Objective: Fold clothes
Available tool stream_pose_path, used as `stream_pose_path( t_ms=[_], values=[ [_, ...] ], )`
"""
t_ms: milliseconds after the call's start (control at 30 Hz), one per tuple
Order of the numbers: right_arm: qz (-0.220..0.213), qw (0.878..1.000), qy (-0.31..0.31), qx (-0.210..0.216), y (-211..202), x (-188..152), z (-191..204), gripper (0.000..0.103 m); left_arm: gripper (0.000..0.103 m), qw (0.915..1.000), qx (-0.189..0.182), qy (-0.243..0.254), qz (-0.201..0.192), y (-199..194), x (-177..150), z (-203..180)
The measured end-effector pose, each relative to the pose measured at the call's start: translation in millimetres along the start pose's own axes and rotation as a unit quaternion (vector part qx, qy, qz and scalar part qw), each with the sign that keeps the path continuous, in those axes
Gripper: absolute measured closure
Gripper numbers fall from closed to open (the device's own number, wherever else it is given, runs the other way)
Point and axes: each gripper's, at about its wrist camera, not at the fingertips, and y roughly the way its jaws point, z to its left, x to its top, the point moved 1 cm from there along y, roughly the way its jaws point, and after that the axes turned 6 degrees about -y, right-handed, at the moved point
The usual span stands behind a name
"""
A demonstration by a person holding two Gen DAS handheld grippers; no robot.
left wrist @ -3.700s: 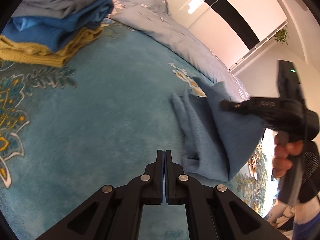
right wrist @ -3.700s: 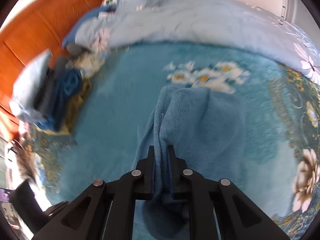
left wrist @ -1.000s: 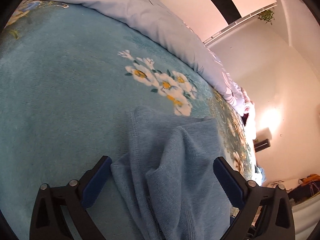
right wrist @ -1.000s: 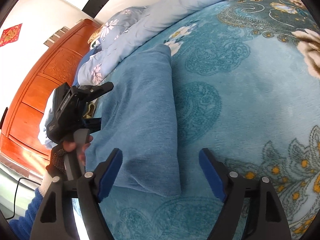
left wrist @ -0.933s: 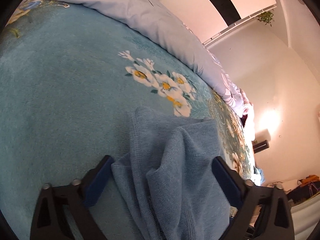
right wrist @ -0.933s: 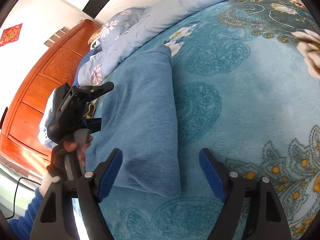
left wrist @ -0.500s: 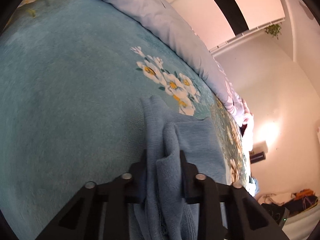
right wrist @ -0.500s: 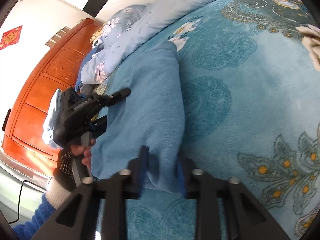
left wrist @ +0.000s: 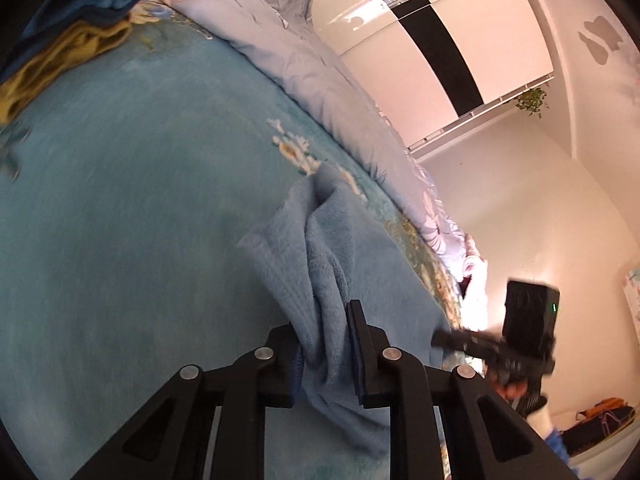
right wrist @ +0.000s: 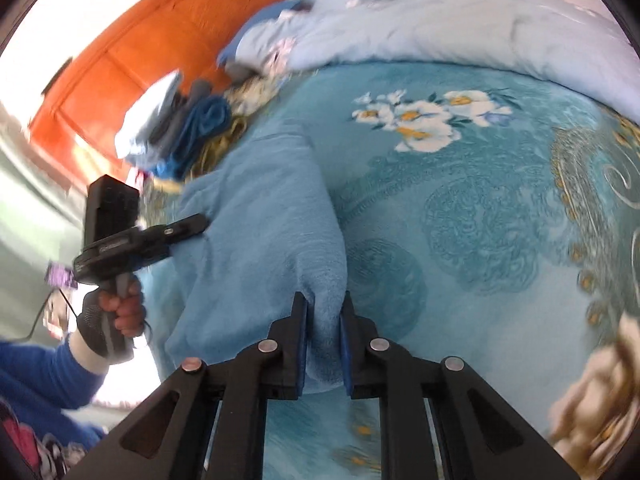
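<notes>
Blue garment clamped at both ends

Fleecy light-blue garment (left wrist: 348, 264) lies partly lifted on the teal floral blanket (left wrist: 120, 208), bunched into folds where it is held. Left gripper (left wrist: 326, 344) has both jaws closed onto a gathered edge of the garment, fabric filling the gap between the blue pads. Right gripper (right wrist: 323, 332) likewise pinches a thick rolled edge of the same garment (right wrist: 264, 232), jaws pressed against cloth on both sides. From the right wrist view the left gripper (right wrist: 200, 222) shows at the left, tip touching the garment's far edge, held by a gloved hand (right wrist: 114, 316) with a blue sleeve. From the left wrist view the right gripper (left wrist: 444, 338) is at the lower right, tip at the garment's edge; motion blur there.

Stack of folded clothes (right wrist: 188, 132) sits near the orange wooden headboard (right wrist: 132, 56), well apart from the garment; same stack (left wrist: 76, 28) shows dark blue over mustard at upper left in the left view. Pale floral duvet (right wrist: 460, 20) runs along the far side of the blanket. White flower print (right wrist: 424, 120) lies just beside the garment's far end.
</notes>
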Motion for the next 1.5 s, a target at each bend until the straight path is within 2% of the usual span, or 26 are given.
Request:
stream_pose_path(
  t_ms=[100,200,300,333,433,567,633,733,933,1000,1067,1133,1167,1267,1333,1433,1500],
  values=[
    [0.030,1.000,0.004,0.002,12,-5,-12,0.087,0.083,0.9998,0.020,-0.005,0.006,8,-10,9],
    [0.035,0.999,0.021,0.004,23,-12,-20,0.084,0.082,0.9996,0.014,-0.022,0.014,14,-7,19],
    [0.011,0.999,0.042,0.009,18,-20,-23,0.080,0.078,0.9994,0.015,-0.018,0.026,13,-5,21],
    [0.001,0.999,0.044,0.002,14,-22,-22,0.072,0.076,0.9994,0.017,-0.013,0.025,10,-5,20],
    [-0.044,0.996,0.075,-0.035,-7,-37,-16,0.054,0.056,0.9993,0.035,0.002,0.015,-6,-6,16],
    [-0.107,0.983,0.124,-0.083,-35,-61,-6,0.053,0.046,0.9977,0.055,0.029,-0.027,-38,-8,8],
    [-0.126,0.978,0.155,-0.068,-36,-80,6,0.053,0.040,0.9963,0.058,0.054,-0.033,-40,-5,-1],
    [-0.136,0.973,0.185,-0.032,-24,-95,25,0.053,0.039,0.9947,0.059,0.083,-0.017,-29,1,-12],
    [-0.144,0.963,0.229,0.020,3,-99,39,0.053,0.039,0.9948,0.060,0.078,0.028,0,2,-9],
    [-0.151,0.960,0.236,0.030,6,-99,41,0.056,0.039,0.9955,0.058,0.066,0.035,2,-2,-5],
    [-0.151,0.959,0.237,0.027,8,-98,44,0.069,0.039,0.9959,0.056,0.061,0.036,2,-2,-2],
    [-0.149,0.959,0.240,0.022,9,-99,45,0.091,0.039,0.9964,0.052,0.058,0.033,1,-2,-1],
    [-0.150,0.958,0.244,0.020,9,-100,44,0.094,0.041,0.9967,0.049,0.056,0.032,0,-2,0],
    [-0.158,0.955,0.252,0.017,5,-107,46,0.097,0.041,0.9971,0.048,0.053,0.027,-1,-2,2],
    [-0.148,0.956,0.252,0.007,8,-111,47,0.098,0.041,0.9967,0.054,0.055,0.025,0,-2,3],
    [-0.135,0.958,0.253,0.000,15,-116,47,0.098,0.041,0.9963,0.057,0.059,0.024,0,0,3],
    [-0.144,0.956,0.257,0.004,14,-118,46,0.095,0.041,0.9950,0.063,0.076,0.019,-3,2,-3]
  ],
)
